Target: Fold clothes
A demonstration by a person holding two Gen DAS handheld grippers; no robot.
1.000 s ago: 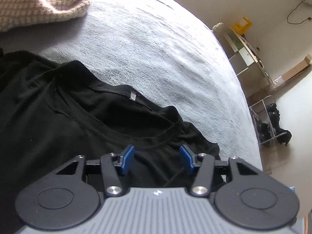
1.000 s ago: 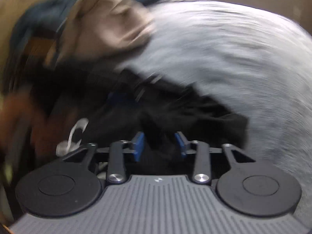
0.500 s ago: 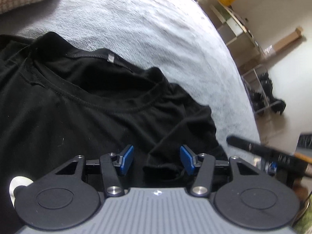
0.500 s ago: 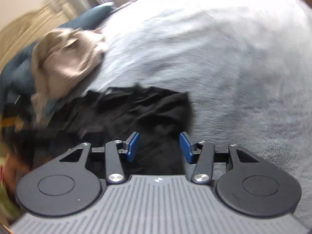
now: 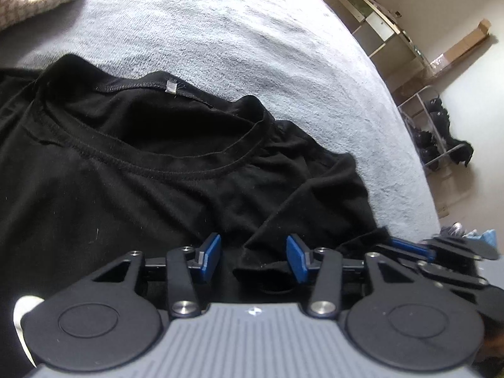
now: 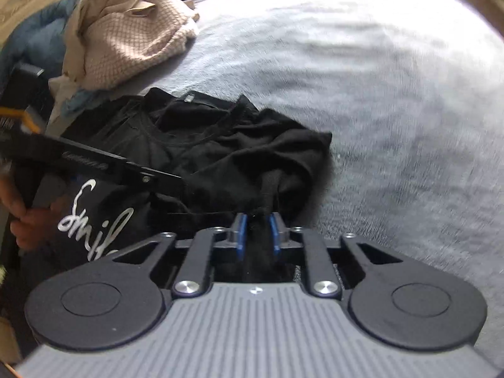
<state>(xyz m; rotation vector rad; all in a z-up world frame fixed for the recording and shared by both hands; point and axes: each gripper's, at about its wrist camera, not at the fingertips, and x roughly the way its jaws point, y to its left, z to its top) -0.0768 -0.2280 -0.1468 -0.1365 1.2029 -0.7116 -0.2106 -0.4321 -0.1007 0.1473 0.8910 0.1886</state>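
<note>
A black T-shirt (image 5: 132,189) lies crumpled on the grey bed cover (image 5: 252,47), collar and small grey tag (image 5: 171,86) facing up. White lettering (image 6: 94,217) shows on its front. My left gripper (image 5: 253,256) hangs over the shirt's near edge. Its jaws are closing, a raised fold stands between the blue pads, and the pads do not touch it. My right gripper (image 6: 258,233) is closing too, its pads pinching a bunched strip of the black shirt (image 6: 271,157). The right gripper's fingers (image 5: 409,247) show beside the left one, and the left gripper's finger (image 6: 126,165) crosses the right wrist view.
A beige knit garment (image 6: 132,37) lies heaped on blue bedding (image 6: 31,41) at the far left of the bed. Past the bed's right edge stand a shelf unit (image 5: 378,22), a shoe rack (image 5: 441,132) and a cardboard box (image 5: 463,41). A hand (image 6: 22,217) holds the left gripper.
The right gripper swung across the bed to the shirt's edge and shut on a strip of fabric. The left gripper sank closer to the shirt, its jaws narrowed, and the right gripper came up beside it.
</note>
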